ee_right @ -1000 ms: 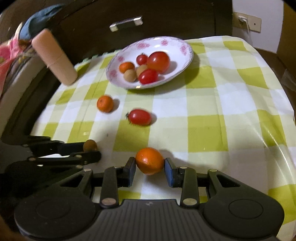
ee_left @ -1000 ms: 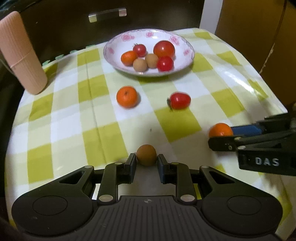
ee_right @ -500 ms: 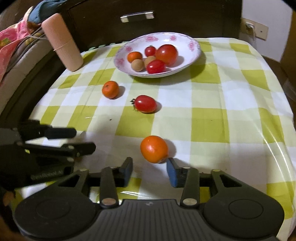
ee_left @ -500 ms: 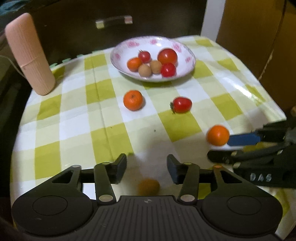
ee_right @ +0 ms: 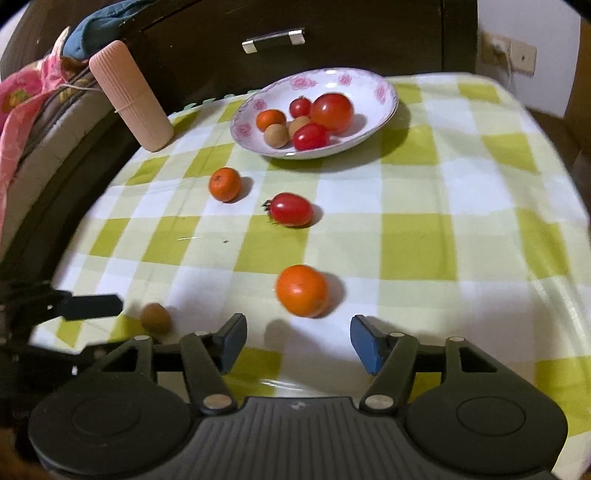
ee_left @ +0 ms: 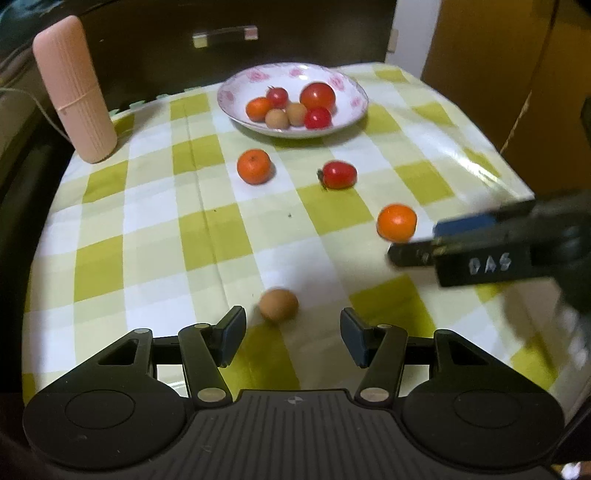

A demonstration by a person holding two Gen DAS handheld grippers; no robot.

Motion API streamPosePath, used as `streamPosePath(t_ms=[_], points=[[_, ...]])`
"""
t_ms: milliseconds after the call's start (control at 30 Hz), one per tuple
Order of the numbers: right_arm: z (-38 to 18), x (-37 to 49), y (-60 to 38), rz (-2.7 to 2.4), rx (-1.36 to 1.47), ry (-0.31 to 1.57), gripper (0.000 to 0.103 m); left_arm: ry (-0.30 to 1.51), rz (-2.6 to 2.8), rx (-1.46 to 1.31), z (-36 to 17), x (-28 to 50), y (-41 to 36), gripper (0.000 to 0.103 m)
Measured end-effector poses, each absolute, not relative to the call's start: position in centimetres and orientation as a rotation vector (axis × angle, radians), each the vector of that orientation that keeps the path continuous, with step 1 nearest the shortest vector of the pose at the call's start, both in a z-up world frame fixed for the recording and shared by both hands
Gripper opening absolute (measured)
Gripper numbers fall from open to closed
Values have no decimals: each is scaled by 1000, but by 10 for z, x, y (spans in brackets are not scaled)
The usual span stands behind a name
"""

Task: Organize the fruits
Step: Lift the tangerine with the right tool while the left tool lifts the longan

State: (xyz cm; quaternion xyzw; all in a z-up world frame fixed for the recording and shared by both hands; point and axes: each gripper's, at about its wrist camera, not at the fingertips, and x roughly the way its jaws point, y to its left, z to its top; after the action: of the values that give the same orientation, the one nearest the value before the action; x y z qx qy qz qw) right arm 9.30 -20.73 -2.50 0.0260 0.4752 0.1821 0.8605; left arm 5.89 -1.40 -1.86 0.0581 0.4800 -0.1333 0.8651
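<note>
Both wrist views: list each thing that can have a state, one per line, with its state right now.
Left gripper: jaws open, just been opening, nothing between them.
Right gripper: jaws open, just been opening, empty.
Brown fruit: loose on the cloth, ahead of the left jaws.
Near orange fruit: loose on the cloth, ahead of the right jaws.
Far orange fruit: on the cloth.
Red tomato: on the cloth.
Plate: holds six fruits.
Drawer: closed.
</note>
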Motion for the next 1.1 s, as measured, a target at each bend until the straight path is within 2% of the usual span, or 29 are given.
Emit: streamPosePath(t_ms=[467,533,600,667,1100], points=[[-19,93,-205,394,37,956,59,1021,-231,136,-36,68,-16,56],[-19,95,-204,393,32,954,59,1022,-230,129,-35,67,-15,51],[-19,96,-204,391,32,948,59,1020,-225,113,-34,69,-13,37],[-19,97,-204,391,36,947,59,1018,-227,102,-33,71,-13,34],[-21,102,-204,410,38,951,56,1002,-231,98,-30,73,-14,34]])
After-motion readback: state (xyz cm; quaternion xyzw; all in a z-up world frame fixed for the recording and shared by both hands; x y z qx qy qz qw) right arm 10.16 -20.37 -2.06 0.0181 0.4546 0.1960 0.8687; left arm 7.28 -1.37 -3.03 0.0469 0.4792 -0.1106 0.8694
